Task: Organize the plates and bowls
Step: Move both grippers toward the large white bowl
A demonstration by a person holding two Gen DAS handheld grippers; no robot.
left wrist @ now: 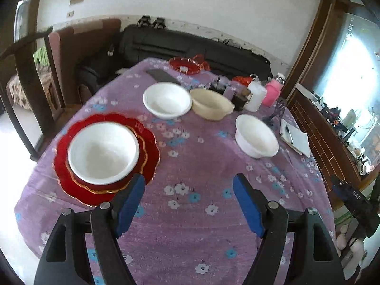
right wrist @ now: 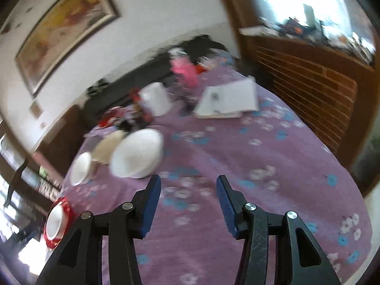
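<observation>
In the left wrist view, stacked red scalloped plates (left wrist: 71, 185) lie at the table's left with a white bowl (left wrist: 103, 153) on top. Farther back stand a second white bowl (left wrist: 167, 101) and a cream bowl (left wrist: 210, 104), with a third white bowl (left wrist: 256, 136) to the right. My left gripper (left wrist: 188, 182) hovers open over bare cloth, just right of the red plates, holding nothing. The blurred right wrist view shows my right gripper (right wrist: 188, 184) open and empty above the cloth, with a white bowl (right wrist: 137, 153) just beyond its left finger, the cream bowl (right wrist: 110, 148) and another white bowl (right wrist: 82, 168) behind.
A purple flowered cloth (left wrist: 190, 225) covers the round table. At the back stand a red glass dish (left wrist: 185, 65), a dark phone (left wrist: 161, 76), small jars, a white jug (left wrist: 255, 95) and a pink bottle (left wrist: 273, 91). A notepad with pen (left wrist: 294, 139) lies right. Chairs stand at the left, a wooden cabinet at the right.
</observation>
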